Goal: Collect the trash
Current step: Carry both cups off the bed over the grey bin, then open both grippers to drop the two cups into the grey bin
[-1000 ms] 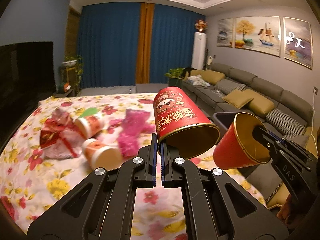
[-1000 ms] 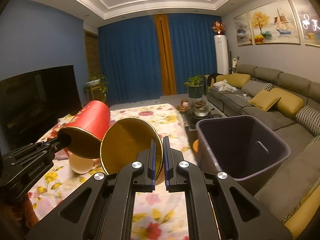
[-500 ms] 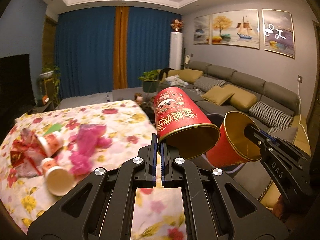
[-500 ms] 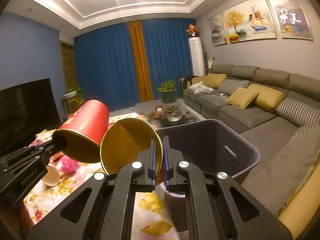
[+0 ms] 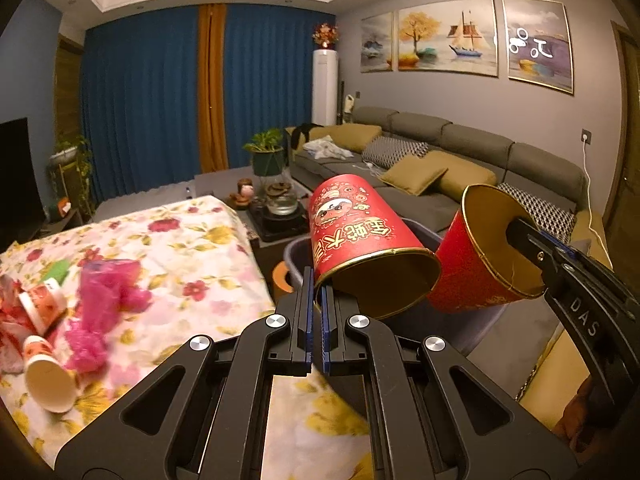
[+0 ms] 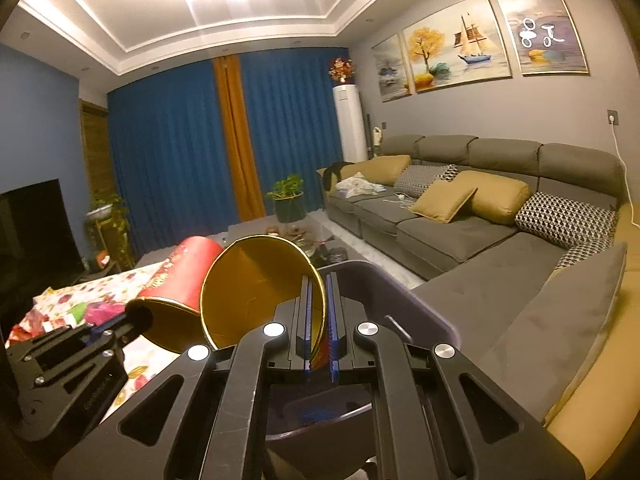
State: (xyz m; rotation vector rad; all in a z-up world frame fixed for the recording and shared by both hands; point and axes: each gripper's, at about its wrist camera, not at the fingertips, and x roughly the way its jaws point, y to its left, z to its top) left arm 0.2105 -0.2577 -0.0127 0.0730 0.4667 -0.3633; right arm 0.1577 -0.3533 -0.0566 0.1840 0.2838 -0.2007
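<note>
My left gripper is shut on the rim of a red printed paper cup with a gold inside. My right gripper is shut on the rim of a second red cup, which also shows in the left wrist view. Both cups hang side by side over the grey trash bin, whose rim shows behind them in the left wrist view. More trash lies on the floral tablecloth: a pink crumpled bag, small paper cups and a red wrapper.
A grey sofa with yellow cushions runs along the right, close to the bin. A low tea table with a potted plant stands beyond the bin. A dark TV is at the left. The left gripper's body is beside my right gripper.
Both grippers have swung right, off the table and over the bin, each still holding its cup. The table trash has slid to the left edge of view.
</note>
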